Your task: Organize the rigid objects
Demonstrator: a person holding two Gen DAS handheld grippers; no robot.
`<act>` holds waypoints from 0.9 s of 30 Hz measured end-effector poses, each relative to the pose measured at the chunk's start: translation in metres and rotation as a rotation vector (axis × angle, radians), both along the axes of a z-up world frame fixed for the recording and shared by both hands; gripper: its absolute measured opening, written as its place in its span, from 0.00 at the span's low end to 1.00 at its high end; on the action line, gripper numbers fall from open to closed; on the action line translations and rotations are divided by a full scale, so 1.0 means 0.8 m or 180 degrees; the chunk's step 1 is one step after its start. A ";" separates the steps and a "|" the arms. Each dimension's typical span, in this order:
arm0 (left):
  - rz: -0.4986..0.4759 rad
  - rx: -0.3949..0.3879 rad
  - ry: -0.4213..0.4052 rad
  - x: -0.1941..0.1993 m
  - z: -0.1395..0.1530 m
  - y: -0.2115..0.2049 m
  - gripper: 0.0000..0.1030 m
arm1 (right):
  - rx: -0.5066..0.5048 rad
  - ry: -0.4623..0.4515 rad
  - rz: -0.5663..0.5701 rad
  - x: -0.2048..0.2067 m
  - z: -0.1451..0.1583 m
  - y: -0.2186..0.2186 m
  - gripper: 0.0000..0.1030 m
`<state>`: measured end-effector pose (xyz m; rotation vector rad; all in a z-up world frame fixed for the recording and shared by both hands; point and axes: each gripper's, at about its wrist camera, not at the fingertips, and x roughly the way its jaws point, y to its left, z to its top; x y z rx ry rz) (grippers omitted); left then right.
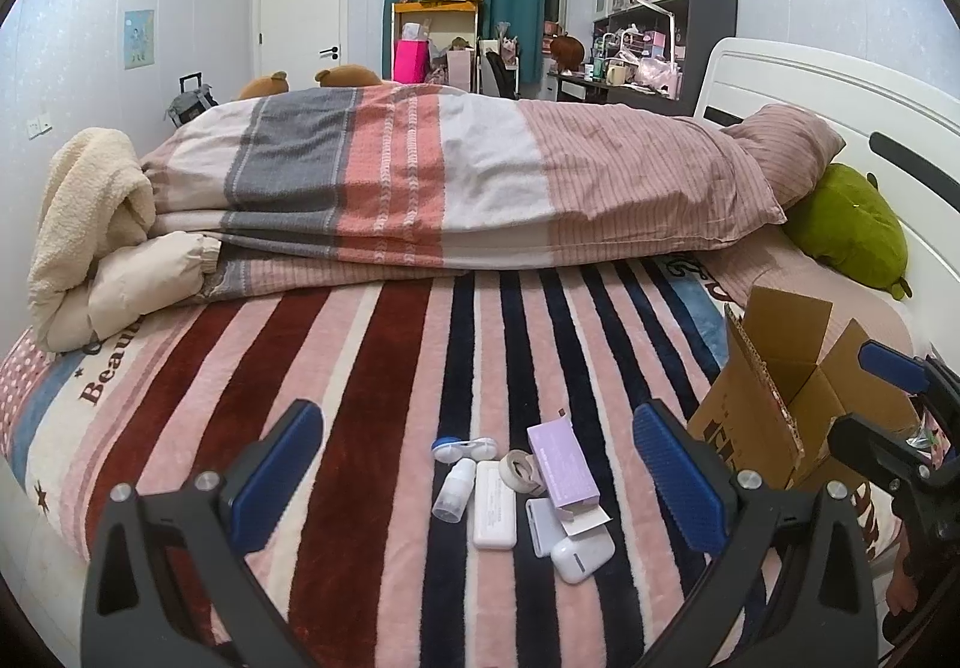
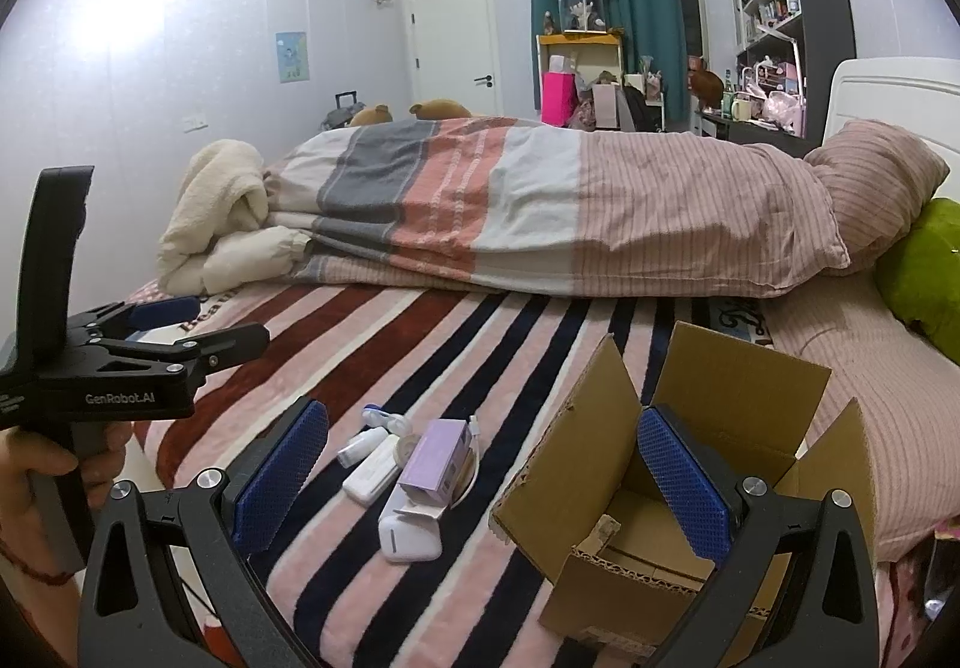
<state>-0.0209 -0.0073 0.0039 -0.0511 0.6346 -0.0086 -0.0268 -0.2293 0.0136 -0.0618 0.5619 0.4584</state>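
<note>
A cluster of small rigid items lies on the striped blanket: a blue-and-white lens case (image 1: 465, 450), a small clear bottle (image 1: 451, 493), a flat white pack (image 1: 495, 506), a tape roll (image 1: 519, 469), a purple box (image 1: 562, 467) and a white earbuds case (image 1: 583, 551). My left gripper (image 1: 477, 416) is open just in front of them, holding nothing. An open cardboard box (image 2: 570, 464) stands right of the cluster. My right gripper (image 2: 483, 416) is open and empty, its right finger over the box mouth. The purple box (image 2: 438, 458) and earbuds case (image 2: 408, 539) lie left of the box.
A folded striped quilt (image 1: 480, 176) and a cream fleece (image 1: 90, 200) cross the bed behind the items. A green plush (image 1: 852, 224) lies by the white headboard. A hand (image 2: 36, 464) holds the left gripper (image 2: 222, 320). Bare blanket stretches left of the cluster.
</note>
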 end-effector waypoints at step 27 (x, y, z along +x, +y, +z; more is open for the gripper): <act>0.0056 -0.0051 -0.0070 0.001 -0.001 0.012 1.00 | -0.0055 -0.0190 0.0091 -0.015 0.009 0.025 1.00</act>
